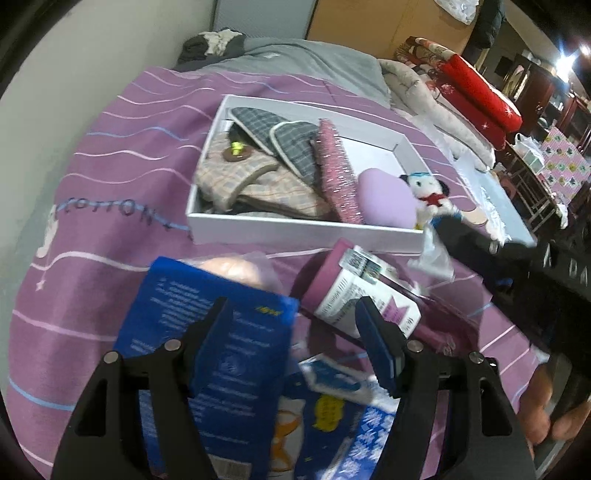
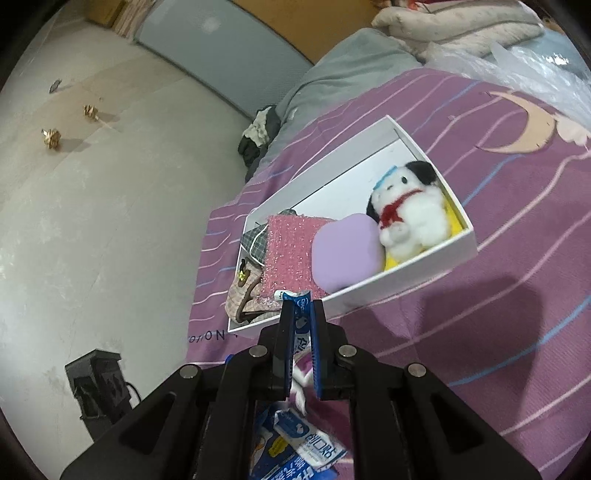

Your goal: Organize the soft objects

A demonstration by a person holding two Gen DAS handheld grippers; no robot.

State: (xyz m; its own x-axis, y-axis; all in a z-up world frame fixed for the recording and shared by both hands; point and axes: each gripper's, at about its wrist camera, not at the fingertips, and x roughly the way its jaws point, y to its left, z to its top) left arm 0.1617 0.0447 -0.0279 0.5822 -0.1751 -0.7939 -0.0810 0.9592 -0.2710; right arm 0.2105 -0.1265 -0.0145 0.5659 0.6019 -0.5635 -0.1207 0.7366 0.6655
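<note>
Right gripper (image 2: pixel 303 314) clamps blue-white packet (image 2: pixel 301 334).

Bed cover (image 1: pixel 110 177): purple, pale wavy stripes, "COTTON" lettering; moon print (image 2: pixel 524 122) in right wrist view.
Grey sheet (image 1: pixel 295 55): beyond the purple cover, toward the wall.
Dark clothes heap (image 1: pixel 212 42): crumpled at the grey sheet's far edge, next to the wall (also in right view (image 2: pixel 258 136)).
Folded quilts (image 1: pixel 417 85): off-white, stacked right of the bed.
Red bedding (image 1: pixel 480 96): on and beside the quilts, small white marks.
Wooden panel (image 1: pixel 388 22): brown, behind the bed.
Floor (image 2: pixel 92 221): grey concrete, worn.
Gold scraps (image 2: pixel 51 137): two crumpled bits on the floor, apart.
Black device (image 2: pixel 98 387): on the floor by the bed, cable attached.
Clear plastic (image 2: pixel 517 70): crinkled, right of the cover.
</note>
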